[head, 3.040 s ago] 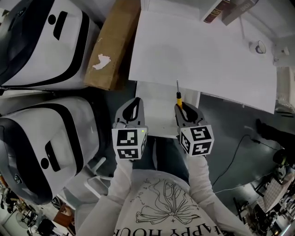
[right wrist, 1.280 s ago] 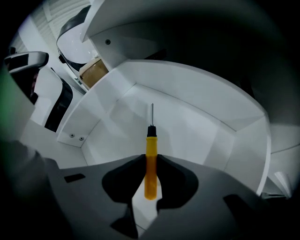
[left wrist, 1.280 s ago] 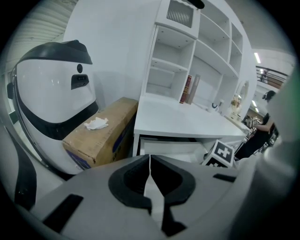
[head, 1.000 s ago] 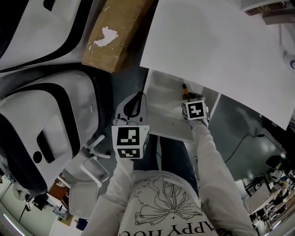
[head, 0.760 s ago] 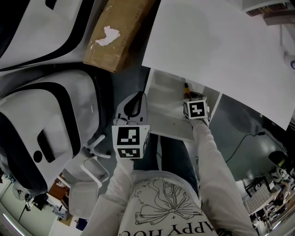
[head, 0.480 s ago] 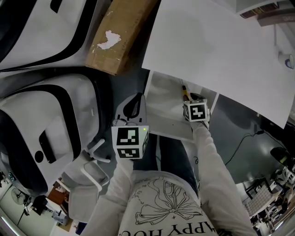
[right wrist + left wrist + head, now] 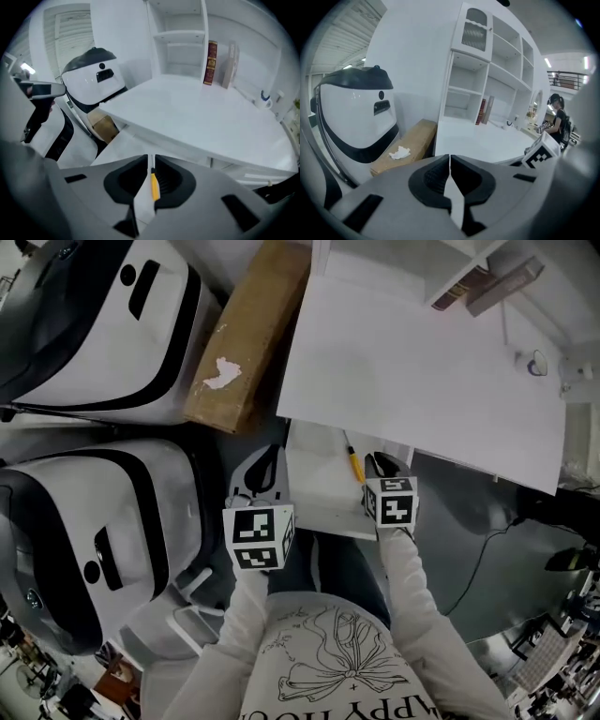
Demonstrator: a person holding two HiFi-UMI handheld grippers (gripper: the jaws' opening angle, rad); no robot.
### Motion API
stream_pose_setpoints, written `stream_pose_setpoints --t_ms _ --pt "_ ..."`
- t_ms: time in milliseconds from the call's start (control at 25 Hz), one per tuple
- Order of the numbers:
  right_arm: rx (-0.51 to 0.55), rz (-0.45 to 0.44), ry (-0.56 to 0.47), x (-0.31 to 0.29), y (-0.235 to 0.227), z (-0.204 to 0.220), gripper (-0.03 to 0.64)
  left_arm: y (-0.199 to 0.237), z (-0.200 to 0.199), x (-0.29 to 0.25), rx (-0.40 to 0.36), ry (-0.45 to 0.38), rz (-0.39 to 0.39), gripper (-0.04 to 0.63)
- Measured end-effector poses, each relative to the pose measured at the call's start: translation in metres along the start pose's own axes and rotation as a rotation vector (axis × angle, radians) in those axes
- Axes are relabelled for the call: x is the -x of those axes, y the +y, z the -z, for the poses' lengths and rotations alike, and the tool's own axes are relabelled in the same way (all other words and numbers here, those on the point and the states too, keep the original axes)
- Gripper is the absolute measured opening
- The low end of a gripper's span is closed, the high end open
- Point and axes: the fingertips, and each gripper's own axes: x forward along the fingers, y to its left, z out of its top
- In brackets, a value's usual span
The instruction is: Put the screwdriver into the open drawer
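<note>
The screwdriver [image 7: 353,465], with a yellow handle and a thin shaft, lies inside the open white drawer [image 7: 317,498] under the desk's front edge. My right gripper [image 7: 380,460] hangs above the drawer, just right of the screwdriver and apart from it. Its jaws have just been closing and stand a narrow slit apart with nothing held. In the right gripper view the yellow handle [image 7: 153,186] shows through that slit, down in the drawer. My left gripper [image 7: 267,454] is shut and empty at the drawer's left side. Its tips [image 7: 450,157] meet.
The white desk top [image 7: 422,381] lies beyond the drawer, with shelves and books [image 7: 212,61] behind it. A long cardboard box [image 7: 239,343] and two large white and black shells [image 7: 94,334] [image 7: 84,540] stand to the left. A cable [image 7: 487,549] runs over the grey floor at right.
The right gripper let go of the screwdriver, which now lies in the drawer, and rose away from it. The left gripper also rose. The head view has swung to show more of the desk.
</note>
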Motion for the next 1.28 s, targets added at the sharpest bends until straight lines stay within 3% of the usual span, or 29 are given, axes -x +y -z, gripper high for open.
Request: stream_pose_setpoints --t_ms 560,1280 --pt "0.004 0.072 -0.387 0.146 0.001 -0.113 0.029 -0.041 -0.108 0.056 -0.071 -0.228 0.029 0.009" --pt "0.011 0.116 -0.728 0.276 0.006 -0.178 0.028 -0.057 -0.186 0.132 -0.118 -0.452 -0.009 0.009"
